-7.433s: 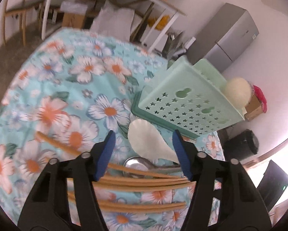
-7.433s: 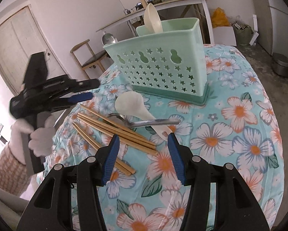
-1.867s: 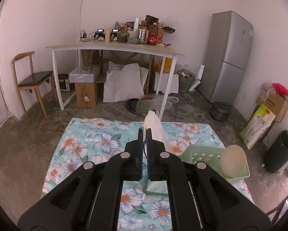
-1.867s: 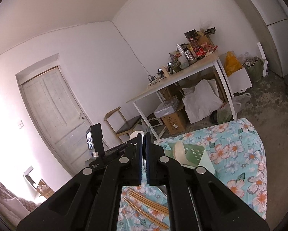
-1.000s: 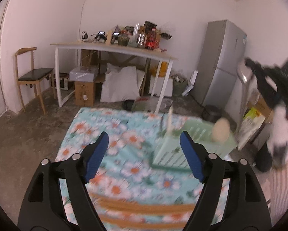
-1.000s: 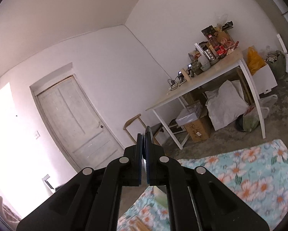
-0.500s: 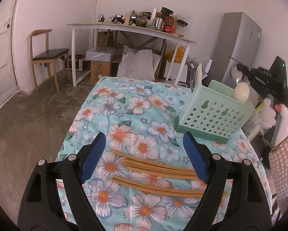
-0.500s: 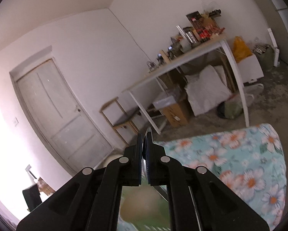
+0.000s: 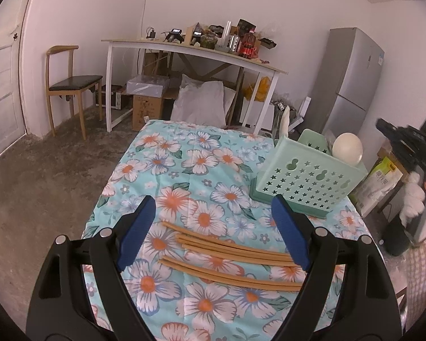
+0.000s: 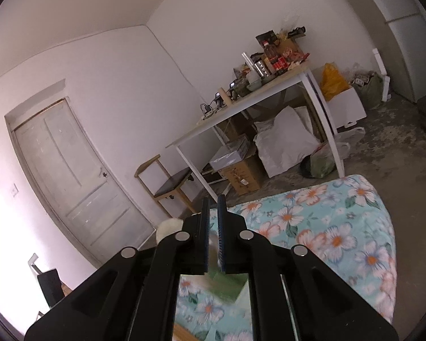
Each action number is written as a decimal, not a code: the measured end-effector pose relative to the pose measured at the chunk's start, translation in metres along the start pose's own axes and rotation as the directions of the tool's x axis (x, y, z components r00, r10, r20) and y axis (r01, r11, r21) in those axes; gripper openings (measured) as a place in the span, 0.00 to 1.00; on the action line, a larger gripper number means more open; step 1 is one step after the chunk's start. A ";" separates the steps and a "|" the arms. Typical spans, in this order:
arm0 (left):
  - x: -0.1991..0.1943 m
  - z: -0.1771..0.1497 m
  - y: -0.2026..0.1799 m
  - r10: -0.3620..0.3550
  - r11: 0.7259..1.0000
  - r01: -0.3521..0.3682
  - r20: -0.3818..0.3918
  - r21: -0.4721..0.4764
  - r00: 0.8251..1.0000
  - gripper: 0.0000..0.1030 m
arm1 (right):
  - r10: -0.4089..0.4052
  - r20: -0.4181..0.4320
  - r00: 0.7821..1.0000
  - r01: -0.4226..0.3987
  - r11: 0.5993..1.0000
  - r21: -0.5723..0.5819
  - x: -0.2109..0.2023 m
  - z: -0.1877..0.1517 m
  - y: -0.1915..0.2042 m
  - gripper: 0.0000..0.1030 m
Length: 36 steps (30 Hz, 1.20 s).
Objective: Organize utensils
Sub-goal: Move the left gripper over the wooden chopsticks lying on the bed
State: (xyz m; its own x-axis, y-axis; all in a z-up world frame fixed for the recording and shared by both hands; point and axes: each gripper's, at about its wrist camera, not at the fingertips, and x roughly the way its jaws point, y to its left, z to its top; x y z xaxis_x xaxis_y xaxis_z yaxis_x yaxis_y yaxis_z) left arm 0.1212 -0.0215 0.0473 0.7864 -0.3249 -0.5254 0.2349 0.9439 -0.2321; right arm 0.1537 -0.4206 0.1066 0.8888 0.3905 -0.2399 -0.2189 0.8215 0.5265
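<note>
My left gripper (image 9: 213,227) hangs spread wide over wooden chopsticks (image 9: 230,253), thin sticks lying crosswise at lower centre on the floral tablecloth (image 9: 184,170). Right of centre, the mint perforated plastic caddy (image 9: 306,182) holds two pale rounded spoons (image 9: 348,148), bowls up. My right gripper (image 10: 213,227) shows a narrow gap; whether it's pinching anything, I cannot tell.

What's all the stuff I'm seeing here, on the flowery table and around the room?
Chopsticks: several, tan wood, lying on the tablecloth between the left fingers.
Utensil holder: one, mint green, star holes, right of table.
White spoons: two, standing in the holder.
Tablecloth: one, turquoise floral.
Chair: one, wooden, by wall.
Desk: one, white, cluttered.
Fridge: one, grey, corner.
Left gripper: open, above chopsticks.
Right gripper: nearly closed, beside holder.
</note>
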 end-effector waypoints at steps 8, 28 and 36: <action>-0.012 -0.005 -0.006 -0.022 1.000 0.022 0.017 -0.005 1.000 0.81 | -0.074 -0.106 0.992 0.071 0.997 -0.027 -0.038 -0.059 0.035 0.56; 0.026 -0.091 0.004 -0.055 0.991 0.009 -0.347 -0.133 0.936 0.81 | -0.203 -0.460 0.864 0.266 0.961 0.075 -0.031 -0.215 0.011 0.81; 0.025 -0.101 0.028 -0.161 0.951 0.069 -0.291 -0.301 0.943 0.85 | -0.222 -0.424 0.878 0.261 0.965 0.037 -0.026 -0.220 0.021 0.94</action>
State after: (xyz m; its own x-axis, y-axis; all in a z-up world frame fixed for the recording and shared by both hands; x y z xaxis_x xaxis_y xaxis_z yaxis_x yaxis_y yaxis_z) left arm 0.0898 -0.0094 -0.0551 0.5378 -0.4753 -0.6963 0.1062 0.8575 -0.5034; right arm 0.0376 -0.3219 -0.0558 0.6581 0.3368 -0.6734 0.0360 0.8793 0.4749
